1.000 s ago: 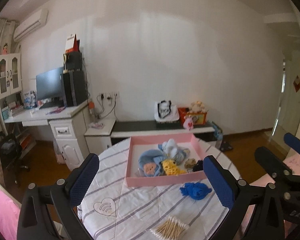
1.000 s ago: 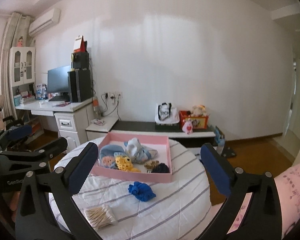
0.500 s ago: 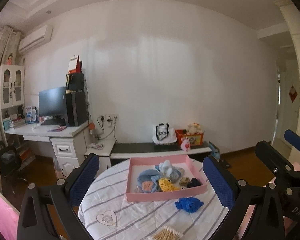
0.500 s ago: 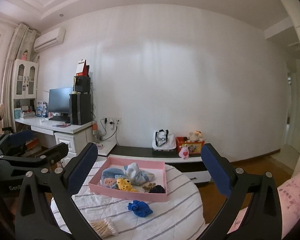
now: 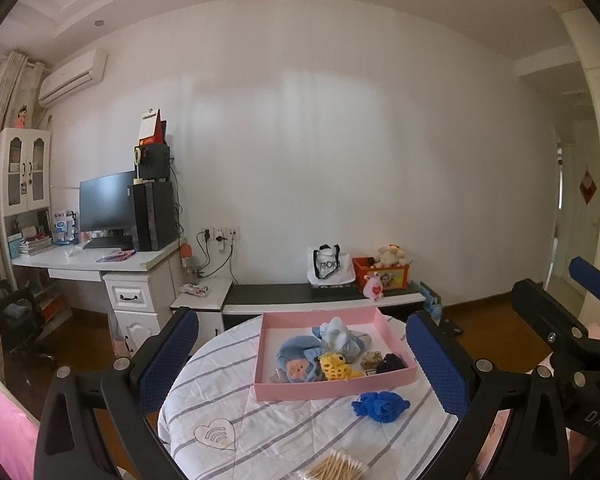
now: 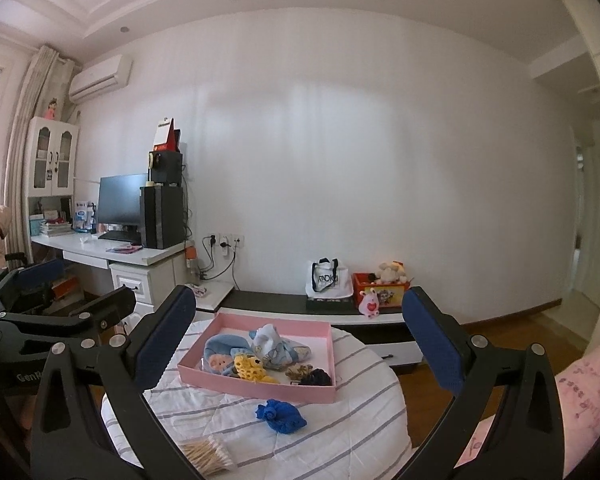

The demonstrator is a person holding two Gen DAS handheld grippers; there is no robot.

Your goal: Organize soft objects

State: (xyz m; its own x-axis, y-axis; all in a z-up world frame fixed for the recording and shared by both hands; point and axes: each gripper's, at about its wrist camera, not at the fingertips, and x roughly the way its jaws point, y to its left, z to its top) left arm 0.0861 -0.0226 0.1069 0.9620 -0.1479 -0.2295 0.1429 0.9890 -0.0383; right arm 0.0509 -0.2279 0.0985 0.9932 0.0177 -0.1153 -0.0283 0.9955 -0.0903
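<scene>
Above a round desk (image 5: 236, 412) with a striped cloth, the left gripper (image 5: 302, 364) and right gripper (image 6: 298, 350) both hang with jaws wide apart, holding nothing. Soft toys fill a pink tray (image 5: 332, 390) toward the desk's far edge; a blue knitted piece (image 6: 281, 416) lies just outside its near wall.

a home living room; a computer desk (image 5: 100, 260), wall air conditioner (image 5: 74, 76), low tv bench (image 5: 320, 300), stuffed toys (image 5: 388, 256)
</scene>
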